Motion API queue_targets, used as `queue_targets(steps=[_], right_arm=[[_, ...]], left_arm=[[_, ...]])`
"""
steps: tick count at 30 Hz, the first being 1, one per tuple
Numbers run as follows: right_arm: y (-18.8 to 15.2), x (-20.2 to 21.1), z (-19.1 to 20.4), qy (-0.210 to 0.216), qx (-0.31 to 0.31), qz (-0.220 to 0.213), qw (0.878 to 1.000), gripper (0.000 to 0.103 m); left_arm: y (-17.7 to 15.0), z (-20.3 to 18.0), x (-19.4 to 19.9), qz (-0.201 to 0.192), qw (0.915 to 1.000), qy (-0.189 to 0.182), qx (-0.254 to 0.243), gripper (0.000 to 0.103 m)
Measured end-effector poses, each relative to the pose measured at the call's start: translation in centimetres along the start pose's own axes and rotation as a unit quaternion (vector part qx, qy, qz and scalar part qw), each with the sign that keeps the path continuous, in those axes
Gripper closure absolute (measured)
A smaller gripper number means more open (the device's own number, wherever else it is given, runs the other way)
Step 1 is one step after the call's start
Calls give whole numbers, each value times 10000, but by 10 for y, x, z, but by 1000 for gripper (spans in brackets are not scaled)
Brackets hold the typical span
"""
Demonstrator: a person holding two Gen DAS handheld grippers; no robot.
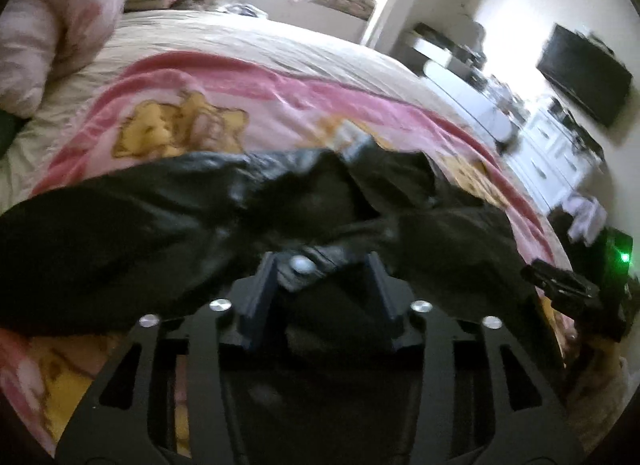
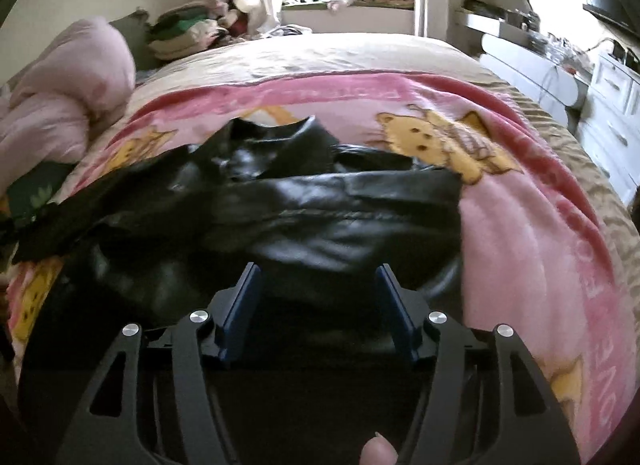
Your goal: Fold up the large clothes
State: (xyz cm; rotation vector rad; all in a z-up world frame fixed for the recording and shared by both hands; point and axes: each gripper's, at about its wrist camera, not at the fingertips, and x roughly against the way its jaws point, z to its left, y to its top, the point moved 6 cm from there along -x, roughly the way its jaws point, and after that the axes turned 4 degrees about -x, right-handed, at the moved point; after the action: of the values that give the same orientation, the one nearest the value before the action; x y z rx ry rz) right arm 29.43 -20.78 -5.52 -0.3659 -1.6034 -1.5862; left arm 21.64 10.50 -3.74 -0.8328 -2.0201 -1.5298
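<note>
Black leather, a jacket (image 2: 280, 217) bunched across the pink blanket (image 2: 532, 233) on the bed (image 2: 360, 49). Left gripper (image 1: 322, 269) has its jaws apart, a snap tab (image 1: 302, 267) lying loose between them; right gripper (image 2: 316, 285) hangs open over the hem, gripping nothing. The risk: slick leather sliding as they reach, undoing the fold. A rolled pink quilt (image 2: 60, 105) crowds the left side, leaving little room there.

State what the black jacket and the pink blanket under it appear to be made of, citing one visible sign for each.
Black jacket: probably leather or imitation leather, smooth and glossy, with sheen along stiff creases and a stitched seam. Pink blanket: apparently soft fleece or plush, matt and fuzzy, printed with yellow cartoon animals.
</note>
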Motion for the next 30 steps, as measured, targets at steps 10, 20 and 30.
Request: queue_targets(steps=[10, 20, 30], right_arm=[[-18, -4, 15, 205, 87, 70, 9997, 41], [-43, -43, -10, -143, -250, 853, 9959, 38], [-27, -6, 14, 61, -150, 304, 9994, 15]], left_arm=[[-49, -8, -58, 991, 9945, 279, -190, 44], [-53, 0, -62, 958, 9954, 50, 66, 43], [-48, -2, -38, 811, 9965, -8, 194, 27]])
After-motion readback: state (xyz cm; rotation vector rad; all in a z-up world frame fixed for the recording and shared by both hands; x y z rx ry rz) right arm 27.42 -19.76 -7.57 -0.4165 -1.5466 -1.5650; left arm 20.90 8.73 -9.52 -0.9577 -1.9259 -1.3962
